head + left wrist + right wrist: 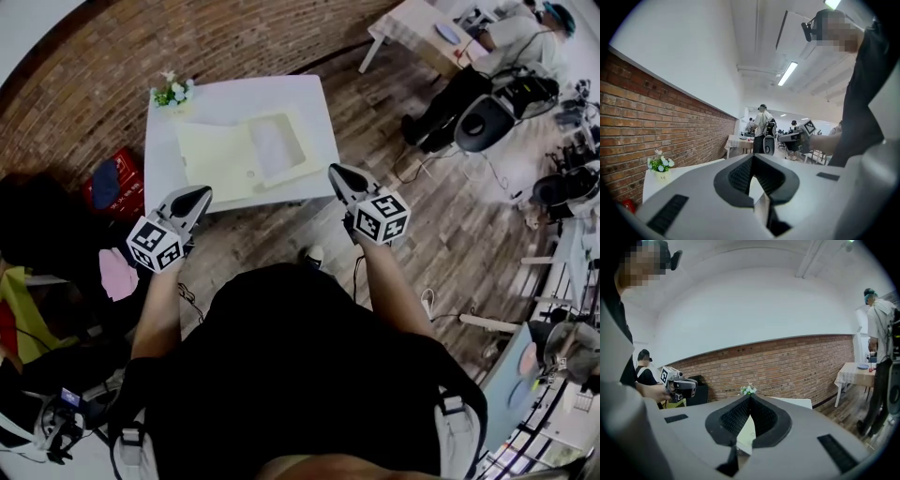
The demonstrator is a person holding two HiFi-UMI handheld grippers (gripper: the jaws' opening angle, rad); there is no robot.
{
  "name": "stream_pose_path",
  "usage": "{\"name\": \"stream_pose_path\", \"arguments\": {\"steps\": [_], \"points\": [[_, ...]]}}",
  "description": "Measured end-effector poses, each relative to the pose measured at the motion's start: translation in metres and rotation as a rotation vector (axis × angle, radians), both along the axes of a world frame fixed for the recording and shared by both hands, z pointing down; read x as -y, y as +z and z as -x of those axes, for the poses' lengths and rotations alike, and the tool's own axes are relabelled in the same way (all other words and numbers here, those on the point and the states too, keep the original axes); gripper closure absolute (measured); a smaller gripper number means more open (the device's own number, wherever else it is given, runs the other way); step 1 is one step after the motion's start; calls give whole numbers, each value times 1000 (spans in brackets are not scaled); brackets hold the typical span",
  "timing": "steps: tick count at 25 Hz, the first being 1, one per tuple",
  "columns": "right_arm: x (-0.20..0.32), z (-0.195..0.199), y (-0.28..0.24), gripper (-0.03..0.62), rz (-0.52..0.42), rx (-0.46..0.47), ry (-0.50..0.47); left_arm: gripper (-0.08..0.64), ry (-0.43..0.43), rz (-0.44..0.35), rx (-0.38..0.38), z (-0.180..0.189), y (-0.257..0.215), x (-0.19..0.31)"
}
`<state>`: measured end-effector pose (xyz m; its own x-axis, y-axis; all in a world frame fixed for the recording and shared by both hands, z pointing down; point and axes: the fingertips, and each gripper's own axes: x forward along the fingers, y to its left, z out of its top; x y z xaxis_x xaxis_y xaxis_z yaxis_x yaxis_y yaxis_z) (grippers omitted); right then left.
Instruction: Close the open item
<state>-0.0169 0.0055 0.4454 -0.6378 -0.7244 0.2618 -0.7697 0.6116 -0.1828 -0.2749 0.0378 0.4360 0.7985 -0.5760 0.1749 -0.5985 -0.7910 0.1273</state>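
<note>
Open box (278, 142) lies ahead, between my left tool (200, 195) and right tool (336, 172) (both clenched, empty); its flat lid (217, 161) is nearer the left.

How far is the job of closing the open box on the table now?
Done: nothing yet; the cream box lies on the white table with its lid folded out flat beside it. In hand: the left gripper and right gripper, both shut and empty, hover by the table's near edge. Left: reach the lid and swing it over the box.
</note>
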Motion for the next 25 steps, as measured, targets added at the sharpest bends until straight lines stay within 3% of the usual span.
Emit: {"name": "stream_pose_path", "arguments": {"steps": [25], "points": [[56, -37, 27, 572, 25, -3, -130, 551, -147, 23, 8, -40, 17, 26]]}}
